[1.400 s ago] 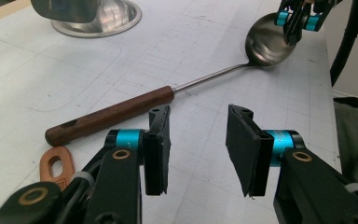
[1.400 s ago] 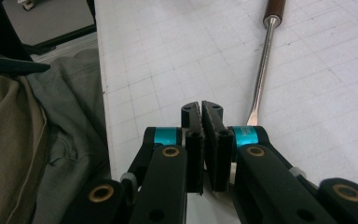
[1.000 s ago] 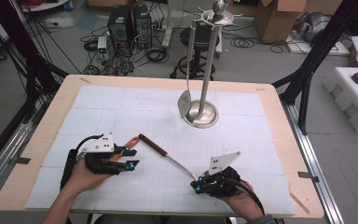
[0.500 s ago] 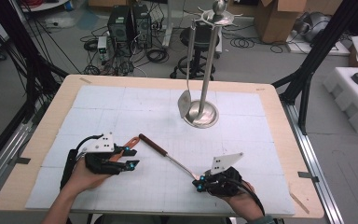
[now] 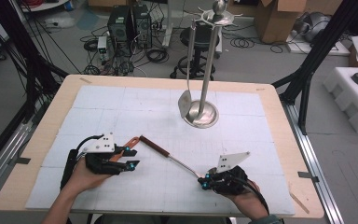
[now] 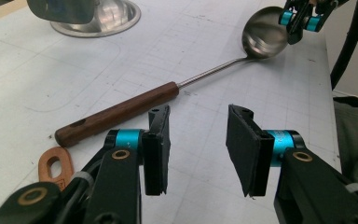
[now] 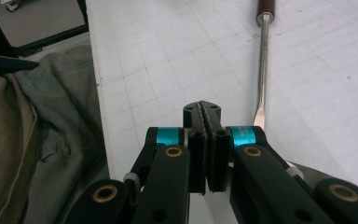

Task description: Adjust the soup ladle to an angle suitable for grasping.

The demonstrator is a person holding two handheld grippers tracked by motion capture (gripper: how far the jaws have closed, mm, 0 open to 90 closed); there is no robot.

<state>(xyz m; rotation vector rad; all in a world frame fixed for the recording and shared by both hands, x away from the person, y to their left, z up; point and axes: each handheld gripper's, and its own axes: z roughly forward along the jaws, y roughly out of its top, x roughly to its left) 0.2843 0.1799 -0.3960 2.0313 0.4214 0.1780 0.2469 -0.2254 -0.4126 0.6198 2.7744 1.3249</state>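
Note:
A ladle with a dark wooden handle (image 5: pixel 154 145) lies slantwise on the white mat, and its steel bowl (image 6: pixel 263 35) points toward the right hand. An orange hanging loop (image 6: pixel 53 163) is attached to the handle's end. My left gripper (image 5: pixel 131 157) rests just short of that handle end, open, with nothing between its jaws (image 6: pixel 198 126). My right gripper (image 5: pixel 204 182) sits at the bowl end, and the left gripper view shows it (image 6: pixel 303 16) over the bowl's rim. In its own view its jaws (image 7: pixel 207 109) are pressed together with nothing between them, and the ladle's stem (image 7: pixel 262 70) runs past on the right.
A steel utensil stand (image 5: pixel 201 114) rises at the table's back middle, with a metal turner (image 5: pixel 185 102) hanging from it. The white gridded mat (image 5: pixel 121 107) covers most of the wooden table. Cables, boxes and computer cases lie on the floor beyond.

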